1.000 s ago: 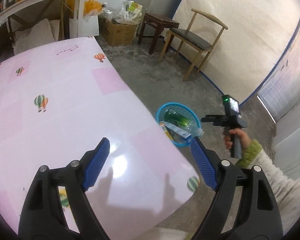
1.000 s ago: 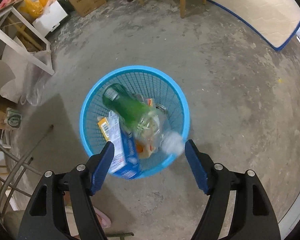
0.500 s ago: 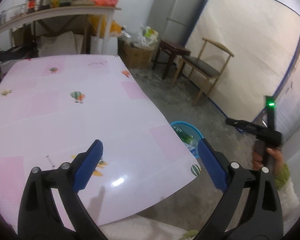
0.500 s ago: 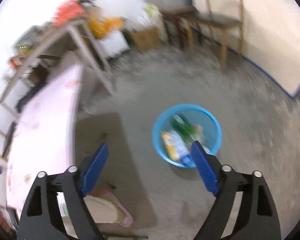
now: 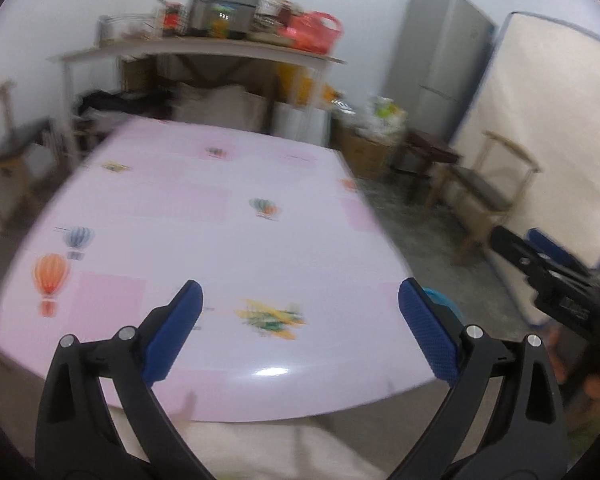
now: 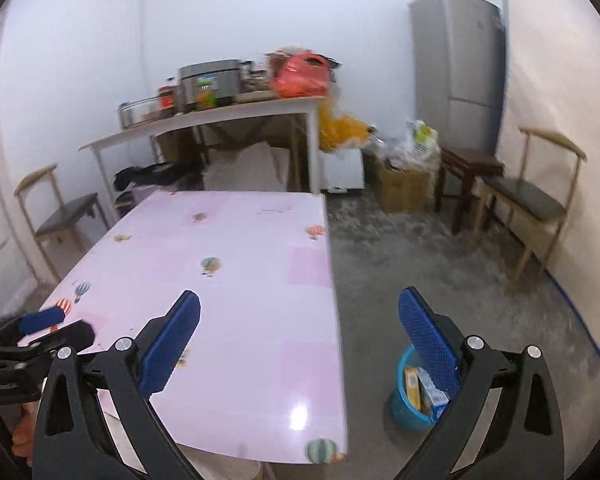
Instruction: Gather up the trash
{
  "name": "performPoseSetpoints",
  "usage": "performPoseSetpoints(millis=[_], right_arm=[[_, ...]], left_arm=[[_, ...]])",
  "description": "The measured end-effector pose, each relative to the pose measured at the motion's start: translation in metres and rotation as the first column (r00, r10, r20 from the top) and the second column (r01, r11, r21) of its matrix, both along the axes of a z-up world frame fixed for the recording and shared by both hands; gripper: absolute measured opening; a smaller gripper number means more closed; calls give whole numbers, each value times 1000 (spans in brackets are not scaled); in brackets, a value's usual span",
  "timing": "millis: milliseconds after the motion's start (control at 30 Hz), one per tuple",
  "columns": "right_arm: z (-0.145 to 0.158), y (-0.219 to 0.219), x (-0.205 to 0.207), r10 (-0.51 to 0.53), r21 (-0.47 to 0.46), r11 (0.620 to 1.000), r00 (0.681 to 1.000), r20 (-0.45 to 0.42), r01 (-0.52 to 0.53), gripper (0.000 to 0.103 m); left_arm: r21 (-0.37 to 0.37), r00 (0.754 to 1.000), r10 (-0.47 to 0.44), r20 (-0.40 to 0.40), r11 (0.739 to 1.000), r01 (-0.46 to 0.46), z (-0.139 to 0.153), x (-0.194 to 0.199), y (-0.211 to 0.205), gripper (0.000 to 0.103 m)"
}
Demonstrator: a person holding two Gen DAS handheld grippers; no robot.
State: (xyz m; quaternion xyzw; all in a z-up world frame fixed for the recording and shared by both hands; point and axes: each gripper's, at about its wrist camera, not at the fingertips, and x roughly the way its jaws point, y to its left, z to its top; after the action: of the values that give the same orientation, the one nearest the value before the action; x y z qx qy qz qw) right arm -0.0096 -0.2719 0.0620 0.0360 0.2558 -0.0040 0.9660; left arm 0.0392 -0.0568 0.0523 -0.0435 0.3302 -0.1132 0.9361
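My left gripper (image 5: pixel 299 286) is open over the near edge of the pink balloon-print table (image 5: pixel 260 248), with nothing between its blue pads. My right gripper (image 6: pixel 299 292) hangs above the table's right edge. Its jaws are opening and nothing is between them. On the floor to the right of the table stands the blue mesh basket (image 6: pixel 404 412). It holds a yellow box (image 6: pixel 413 386) and a blue carton (image 6: pixel 430 390), and my right finger hides part of it. In the left wrist view only a sliver of the basket (image 5: pixel 440 298) shows behind a pad. No trash shows on the tabletop.
A wooden chair (image 6: pixel 532 208) and a dark stool (image 6: pixel 470 172) stand by a leaning mattress (image 6: pixel 560 100). A grey fridge (image 6: pixel 456 52), a cardboard box (image 6: pixel 404 188) and a cluttered white shelf table (image 6: pixel 220 116) line the back wall. Another chair (image 6: pixel 60 216) stands on the left.
The right gripper rose away from the basket, where a green bottle had just fallen in, and now looks across the table. The left view tilted up over the table. Both jaws widened.
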Motion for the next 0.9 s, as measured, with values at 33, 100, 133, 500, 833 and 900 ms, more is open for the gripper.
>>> performPoseSetpoints(millis=[33, 100, 133, 500, 833, 900], right_arm=[[3, 10, 0, 3, -8, 1000, 1000, 0, -3, 96], [3, 19, -3, 0, -16, 1000, 1000, 8, 0, 96], [3, 24, -5, -10, -19, 1000, 1000, 16, 10, 97], [-1, 40, -43, -149, -111, 983, 989, -1, 148, 97], [-44, 12, -58, -290, -61, 957, 929, -231, 284, 97], [-46, 10, -61, -305, -78, 952, 923, -235, 295, 96]], left_arm=[[29, 1000, 24, 12, 999, -24, 1, -2, 2, 94], [95, 997, 70, 40, 993, -73, 4, -6, 5, 94], [111, 995, 84, 48, 990, -89, 6, -7, 8, 94], [144, 984, 107, -139, 986, -86, -27, -2, 6, 94], [139, 955, 166, -246, 981, -135, -54, -12, 0, 94], [157, 954, 170, -245, 978, -134, -55, -12, -2, 94]])
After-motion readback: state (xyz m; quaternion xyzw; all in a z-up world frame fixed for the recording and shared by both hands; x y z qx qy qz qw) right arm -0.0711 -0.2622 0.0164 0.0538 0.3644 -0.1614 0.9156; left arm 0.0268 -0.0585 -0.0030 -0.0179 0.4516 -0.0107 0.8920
